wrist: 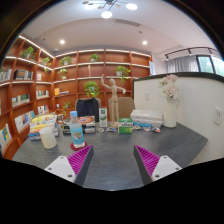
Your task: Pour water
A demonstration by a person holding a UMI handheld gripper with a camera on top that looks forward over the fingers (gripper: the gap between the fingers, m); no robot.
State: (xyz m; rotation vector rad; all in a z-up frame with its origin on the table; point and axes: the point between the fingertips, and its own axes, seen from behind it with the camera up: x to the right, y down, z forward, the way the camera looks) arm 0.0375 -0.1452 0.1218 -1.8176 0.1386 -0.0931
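My gripper (113, 163) is open, its two purple-padded fingers (79, 160) spread wide over the grey table (112, 150) with nothing between them. A water bottle with a blue label (77, 135) stands well ahead of the left finger. Left of the bottle stands a white cup (48, 137). Both are beyond the fingers and apart from them.
Boxes and small items (120, 125) lie along the table's far side, with a white vase of flowers (169, 105) at the far right. A person (90, 103) sits behind the table. Bookshelves (25, 90) line the back and left walls.
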